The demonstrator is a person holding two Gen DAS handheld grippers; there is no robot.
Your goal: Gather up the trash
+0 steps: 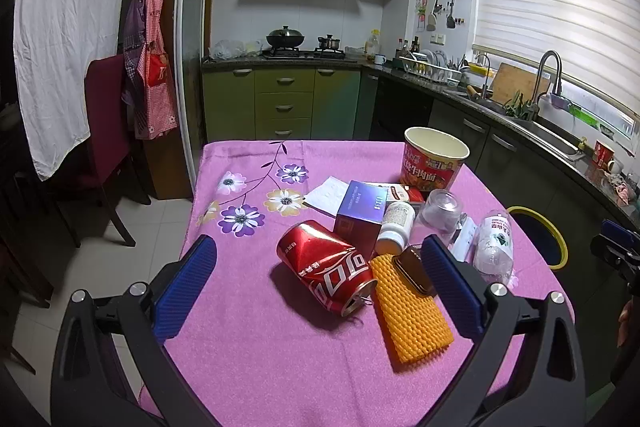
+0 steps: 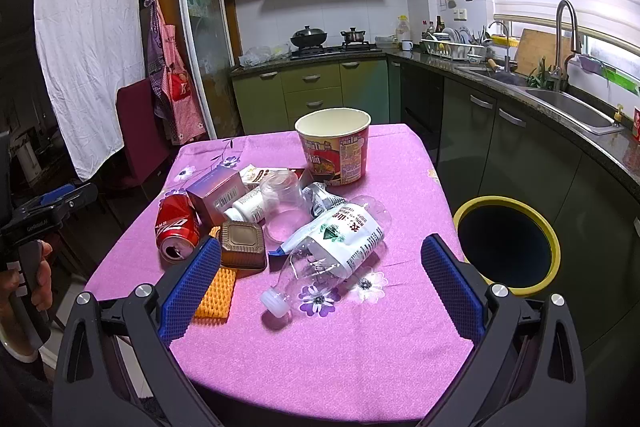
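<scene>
Clear crushed bottle (image 2: 332, 247) lies diagonally between your spread, empty right gripper (image 2: 320, 283) fingers, cap toward you; left gripper (image 1: 318, 281), also spread and empty, frames the can (image 1: 326, 267).

Tbl (image 2: 320, 367) w/ pink cloth (image 1: 256, 347), trash.

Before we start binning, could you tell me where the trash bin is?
The yellow-rimmed trash bin stands on the floor off the table's right edge, below the sink counter, nearest the crushed plastic bottle.

Black hand-held gripper (image 1: 318, 279) frame, blue ribbed pads (image 1: 186, 287), silver screws
</scene>
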